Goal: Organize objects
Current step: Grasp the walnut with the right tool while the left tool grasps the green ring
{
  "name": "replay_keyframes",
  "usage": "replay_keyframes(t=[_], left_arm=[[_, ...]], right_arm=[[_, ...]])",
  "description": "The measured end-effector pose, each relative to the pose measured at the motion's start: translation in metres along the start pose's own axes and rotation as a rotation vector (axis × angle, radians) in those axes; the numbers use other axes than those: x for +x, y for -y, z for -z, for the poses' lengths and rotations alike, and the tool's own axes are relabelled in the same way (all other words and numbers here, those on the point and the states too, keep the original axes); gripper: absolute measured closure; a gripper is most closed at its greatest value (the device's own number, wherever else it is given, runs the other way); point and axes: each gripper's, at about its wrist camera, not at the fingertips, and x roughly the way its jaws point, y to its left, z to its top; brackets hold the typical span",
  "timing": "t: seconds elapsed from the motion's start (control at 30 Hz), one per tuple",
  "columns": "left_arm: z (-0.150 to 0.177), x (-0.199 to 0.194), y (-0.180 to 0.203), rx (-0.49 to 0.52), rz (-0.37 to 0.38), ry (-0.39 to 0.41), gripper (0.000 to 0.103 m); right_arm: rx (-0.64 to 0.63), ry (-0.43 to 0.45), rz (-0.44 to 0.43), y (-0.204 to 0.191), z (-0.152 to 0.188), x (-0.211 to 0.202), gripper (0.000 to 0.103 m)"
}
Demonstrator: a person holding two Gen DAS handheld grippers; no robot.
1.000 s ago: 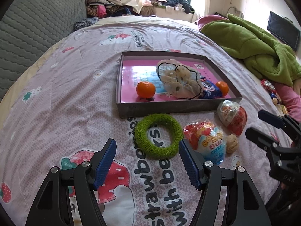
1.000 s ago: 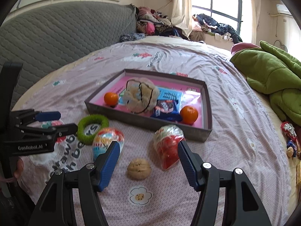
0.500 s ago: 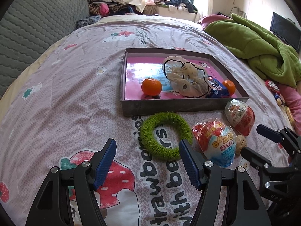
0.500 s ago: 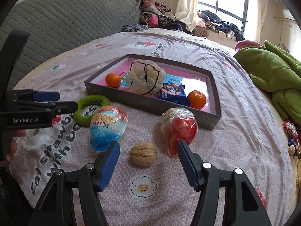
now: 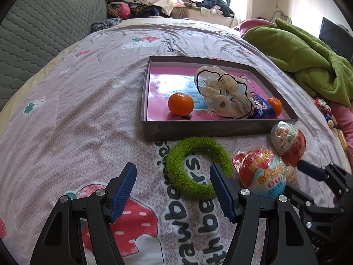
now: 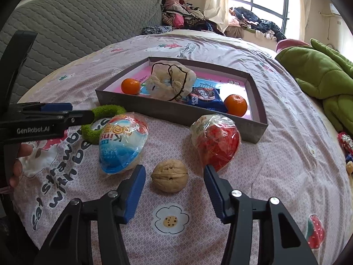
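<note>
Left gripper: wide, empty, side marked "GenRobot.AI". Green ring by its right finger. Blue egg, "Kin…" partly legible. Walnut ahead of right gripper, wide, empty. Red egg, print unreadable. Grey tray: two oranges, cookie pack half hidden. Bedsheet, "strawberries".

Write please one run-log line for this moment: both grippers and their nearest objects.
left gripper: open, empty, at green ring | right gripper: open, empty, walnut just ahead of fingertips | box: holds two oranges
</note>
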Motion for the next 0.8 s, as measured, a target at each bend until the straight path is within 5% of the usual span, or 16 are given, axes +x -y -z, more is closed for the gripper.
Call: replay_keyframes(t=[0.37,0.53,0.6,0.8], left_arm=[[-0.001,0.033,-0.004,0.0,-0.09,-0.068,0.032],[-0.001,0.04,-0.006,-0.015,-0.072,-0.068,0.033],[0.0,0.041,-0.006,-0.011,-0.061,-0.07,0.036],[0.0,0.039,-0.001,0.009,-0.038,-0.066,0.067]], right_arm=[[-0.003,-0.03,-0.04,-0.004,0.005,0.013,0.064],[0.005,-0.023,-0.053,-0.003,0.006,0.014,0.066],[0.001,-0.022,-0.055,-0.004,0.006,0.014,0.066],[-0.012,-0.024,-0.063,-0.007,0.006,0.013,0.066]])
